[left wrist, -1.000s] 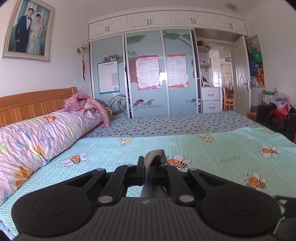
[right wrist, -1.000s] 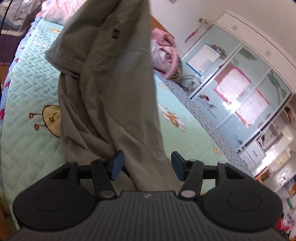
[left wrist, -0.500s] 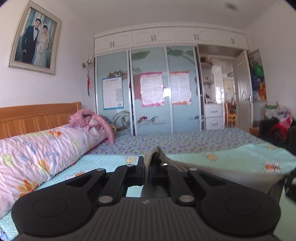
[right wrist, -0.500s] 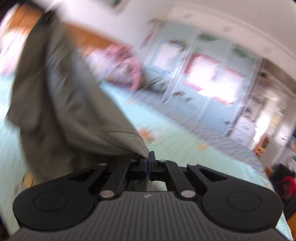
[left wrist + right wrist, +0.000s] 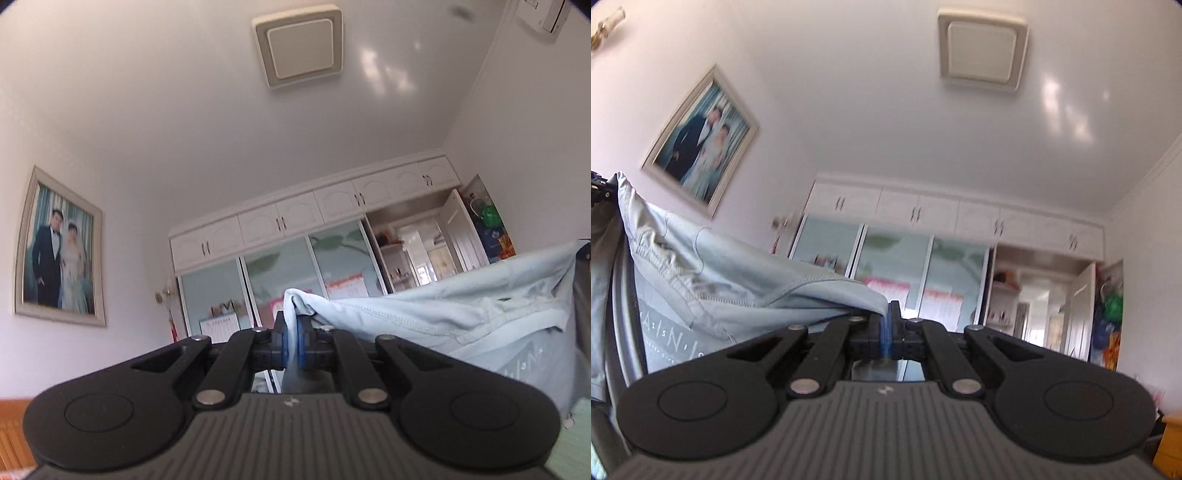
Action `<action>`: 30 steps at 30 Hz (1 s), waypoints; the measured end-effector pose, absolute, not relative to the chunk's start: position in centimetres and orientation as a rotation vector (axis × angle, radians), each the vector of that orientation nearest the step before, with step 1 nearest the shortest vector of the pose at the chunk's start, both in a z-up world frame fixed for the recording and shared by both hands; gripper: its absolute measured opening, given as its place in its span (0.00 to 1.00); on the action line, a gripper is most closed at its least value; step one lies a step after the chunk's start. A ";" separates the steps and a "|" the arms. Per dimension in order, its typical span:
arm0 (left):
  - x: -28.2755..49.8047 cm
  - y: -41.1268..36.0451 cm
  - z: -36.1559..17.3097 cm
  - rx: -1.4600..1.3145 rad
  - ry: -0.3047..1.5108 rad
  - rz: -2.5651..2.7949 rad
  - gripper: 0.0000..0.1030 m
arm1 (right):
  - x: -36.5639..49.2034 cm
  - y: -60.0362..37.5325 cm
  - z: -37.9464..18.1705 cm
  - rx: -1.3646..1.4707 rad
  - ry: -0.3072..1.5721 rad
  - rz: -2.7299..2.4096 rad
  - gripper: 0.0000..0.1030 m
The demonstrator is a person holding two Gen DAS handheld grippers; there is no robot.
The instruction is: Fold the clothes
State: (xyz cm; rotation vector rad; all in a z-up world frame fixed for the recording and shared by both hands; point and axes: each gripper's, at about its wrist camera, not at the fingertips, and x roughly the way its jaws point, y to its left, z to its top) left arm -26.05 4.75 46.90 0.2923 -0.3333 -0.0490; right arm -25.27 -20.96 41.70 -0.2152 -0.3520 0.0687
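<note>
Both claws clamped on the garment: left claw (image 5: 291, 345) pinches one top corner, right claw (image 5: 886, 334) the other. The pale grey-blue garment (image 5: 461, 325) hangs stretched between them, in front of the wardrobe (image 5: 280, 266), both cameras tilted toward the ceiling. We read this as the spread-out step. Next we'd lower it flat onto the bed, keeping tension even.

Both grippers tilt upward. Left gripper (image 5: 291, 332) has its jaws clamped tight on cloth trailing off toward 3 o'clock; right gripper (image 5: 888, 325) is pinched on cloth running toward 9 o'clock.
</note>
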 end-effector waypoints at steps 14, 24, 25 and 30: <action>-24.4 3.9 44.2 0.354 -0.229 -0.097 0.06 | -24.1 -23.4 41.8 -0.160 -0.328 0.069 0.02; -6.3 -1.1 26.8 0.483 0.300 -0.314 0.08 | -10.6 -25.0 28.6 -0.151 0.107 -0.013 0.02; -3.8 -1.9 24.3 0.499 0.375 -0.350 0.08 | -8.4 -25.3 26.6 -0.146 0.174 -0.034 0.02; 4.5 -4.8 10.7 0.599 0.703 -0.349 0.16 | 1.5 -29.0 15.1 0.008 0.601 -0.101 0.08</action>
